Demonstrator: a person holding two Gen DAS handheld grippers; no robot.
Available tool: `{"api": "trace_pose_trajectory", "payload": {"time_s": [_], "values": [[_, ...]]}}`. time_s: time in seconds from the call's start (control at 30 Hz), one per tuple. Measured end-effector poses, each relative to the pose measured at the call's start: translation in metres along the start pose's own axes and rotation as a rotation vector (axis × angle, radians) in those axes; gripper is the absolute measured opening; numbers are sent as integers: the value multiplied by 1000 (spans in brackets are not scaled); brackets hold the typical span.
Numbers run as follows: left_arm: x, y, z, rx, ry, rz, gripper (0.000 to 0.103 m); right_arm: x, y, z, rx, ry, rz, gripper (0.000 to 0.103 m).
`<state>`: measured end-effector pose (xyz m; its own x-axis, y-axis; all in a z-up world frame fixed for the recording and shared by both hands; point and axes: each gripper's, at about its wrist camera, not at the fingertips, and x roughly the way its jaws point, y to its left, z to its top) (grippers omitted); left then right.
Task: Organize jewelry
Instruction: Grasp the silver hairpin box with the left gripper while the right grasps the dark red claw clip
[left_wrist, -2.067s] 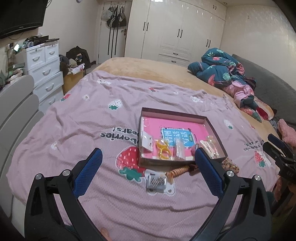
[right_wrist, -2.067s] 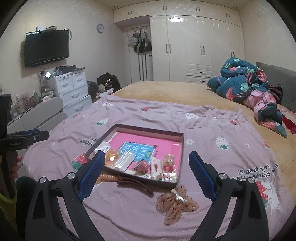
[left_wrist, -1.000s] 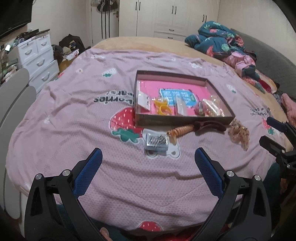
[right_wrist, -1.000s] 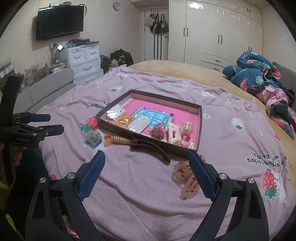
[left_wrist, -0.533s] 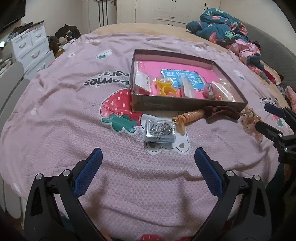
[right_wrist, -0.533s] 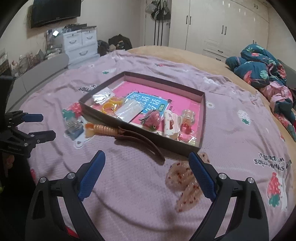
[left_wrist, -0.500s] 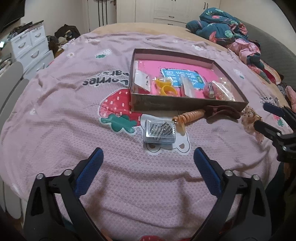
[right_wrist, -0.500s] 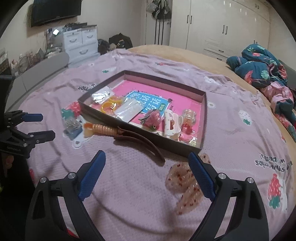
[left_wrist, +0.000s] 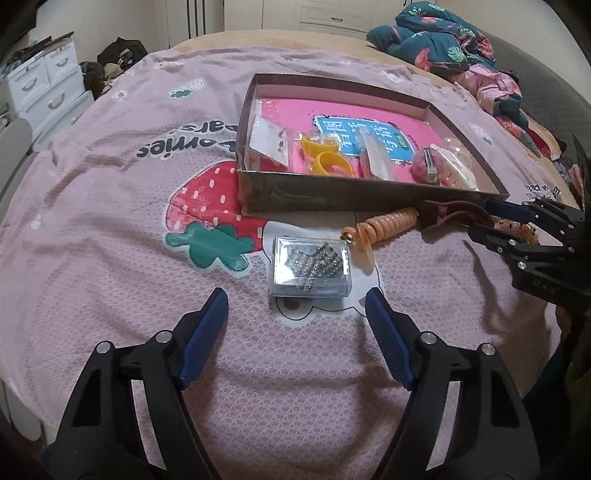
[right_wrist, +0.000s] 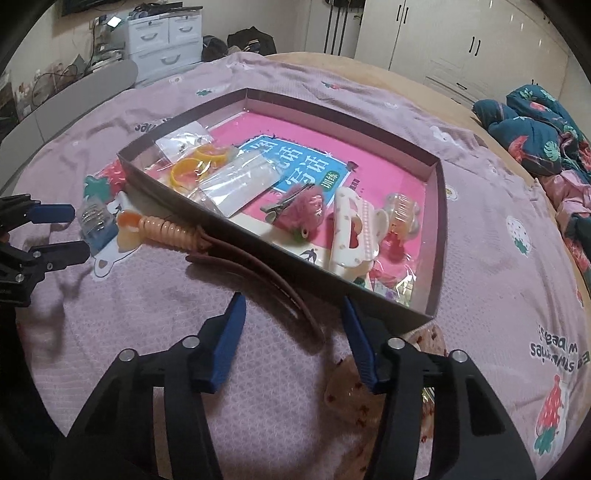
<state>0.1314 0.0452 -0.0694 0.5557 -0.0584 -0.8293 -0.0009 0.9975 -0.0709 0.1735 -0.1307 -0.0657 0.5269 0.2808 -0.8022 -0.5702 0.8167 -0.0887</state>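
Step in hand, as I judge it: approach before the first pick-ups. Three items lie outside the box on the pink bedspread, and both grippers aim at them.

Left gripper: jaws released, wide apart, holding nothing. The small clear case with sparkly pieces lies at 12 o'clock from the jaws, near, centred in the gap, not touched. At approx. 1 o'clock from the case is the orange spiral hair tie, its end just beside the case corner.

Right gripper: jaws also released, a bit narrower, empty. The brown headband runs from 10 o'clock down into the gap; its thin end lies between the fingertips, on the cloth. The box front wall is at 12 o'clock, near. The butterfly clip lies at approx. 4 o'clock, partly hidden under the right finger.

Next move, I think: left goes fwd and down, closes on the case's short sides, lifts it over the wall into the box. The headband is thin and curved, so it may slip.
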Motion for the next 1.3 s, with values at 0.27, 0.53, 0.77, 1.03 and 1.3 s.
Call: {"api": "trace_pose_trajectory", "payload": {"time_s": [0.27,0.53,0.77,1.03,1.3], "values": [[7,2,4,-14,16,-6,69,8,10,6,-39,9,35,35],[14,4,10,-23,24,6,59,16,14,12,-51,16,67,35],[17,-8,14,31,16,21,36,12,16,9,-43,-2,88,22],[8,0,11,11,-13,33,36,-8,24,-5,26,-13,214,8],[-12,6,0,-3,-54,34,36,-23,34,-24,103,-13,262,8]]}}
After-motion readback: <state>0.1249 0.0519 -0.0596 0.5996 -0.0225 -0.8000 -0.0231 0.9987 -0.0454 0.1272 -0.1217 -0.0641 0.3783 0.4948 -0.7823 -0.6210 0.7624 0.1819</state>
